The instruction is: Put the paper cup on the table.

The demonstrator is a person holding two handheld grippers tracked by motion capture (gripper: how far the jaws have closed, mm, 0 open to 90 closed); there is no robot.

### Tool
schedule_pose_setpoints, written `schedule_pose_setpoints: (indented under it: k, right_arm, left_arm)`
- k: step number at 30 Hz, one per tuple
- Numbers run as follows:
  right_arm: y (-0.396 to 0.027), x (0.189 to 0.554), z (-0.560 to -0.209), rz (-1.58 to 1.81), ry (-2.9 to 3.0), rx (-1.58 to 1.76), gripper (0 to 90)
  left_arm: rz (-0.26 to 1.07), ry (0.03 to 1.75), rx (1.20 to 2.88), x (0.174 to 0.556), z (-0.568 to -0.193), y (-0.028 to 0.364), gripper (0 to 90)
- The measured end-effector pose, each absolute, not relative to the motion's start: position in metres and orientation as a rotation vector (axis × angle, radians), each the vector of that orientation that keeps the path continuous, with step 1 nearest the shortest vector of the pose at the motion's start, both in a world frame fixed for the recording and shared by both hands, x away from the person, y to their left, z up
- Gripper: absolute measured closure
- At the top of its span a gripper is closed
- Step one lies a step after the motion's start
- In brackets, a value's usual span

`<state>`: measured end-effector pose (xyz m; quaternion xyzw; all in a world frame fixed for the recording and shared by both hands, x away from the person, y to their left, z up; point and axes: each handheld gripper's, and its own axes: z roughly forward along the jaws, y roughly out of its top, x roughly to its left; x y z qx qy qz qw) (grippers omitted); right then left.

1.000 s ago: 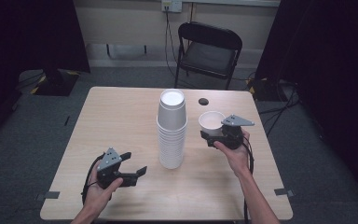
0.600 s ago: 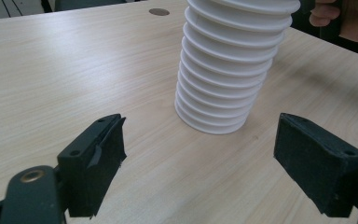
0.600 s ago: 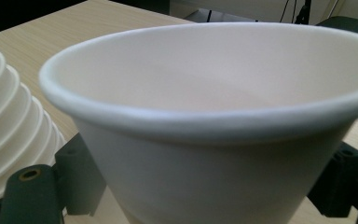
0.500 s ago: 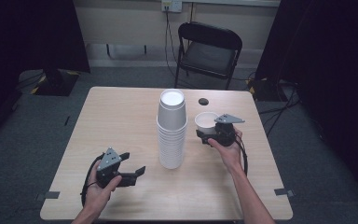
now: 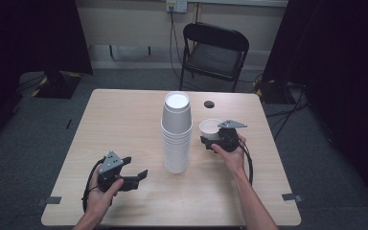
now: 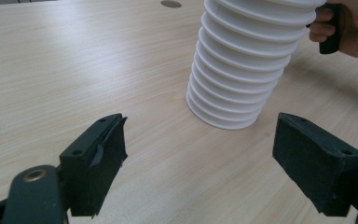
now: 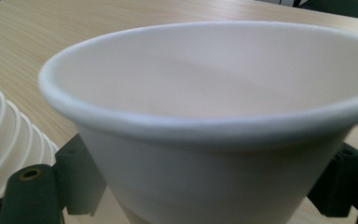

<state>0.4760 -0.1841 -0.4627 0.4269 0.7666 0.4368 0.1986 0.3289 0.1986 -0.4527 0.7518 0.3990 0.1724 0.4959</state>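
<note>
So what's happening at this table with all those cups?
A person sits at a wooden table with a hand-held gripper in each hand. The right gripper grips a single white cup, upright, beside a tall stack of cups in the middle of the table. The left gripper rests open near the stack, holding nothing.

I'm working in a recording studio or lab room: black curtains (image 5: 33, 33) hang on both sides, 1 bare wooden table (image 5: 124, 120) stands on grey carpet (image 5: 24, 143), a black folding chair (image 5: 214, 50) faces a wall outlet (image 5: 176, 5), and tape marks (image 5: 290, 197) dot the floor.
</note>
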Motion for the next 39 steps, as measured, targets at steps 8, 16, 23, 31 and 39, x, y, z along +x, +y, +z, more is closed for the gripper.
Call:
schedule_pose_setpoints:
  k: [8,16,23,31,39]
  right_arm:
    - [-0.187,0.475,-0.471,1.184,2.157,1.207,15.7]
    - [-0.188,0.468,-0.477,1.217,2.161,1.191,15.6]
    - [-0.193,0.461,-0.483,1.19,2.178,1.19,16.4]
    - [-0.195,0.46,-0.482,1.171,2.19,1.184,16.3]
    - [-0.194,0.46,-0.482,1.155,2.203,1.184,16.2]
  left_arm:
    - [0.42,0.983,1.816,0.332,-0.454,0.198,17.3]
    - [0.414,0.995,1.811,0.333,-0.454,0.198,17.3]
    - [0.412,0.988,1.812,0.332,-0.454,0.196,17.3]
    - [0.419,0.976,1.825,0.333,-0.455,0.195,17.3]
    - [0.415,0.978,1.82,0.332,-0.455,0.196,17.3]
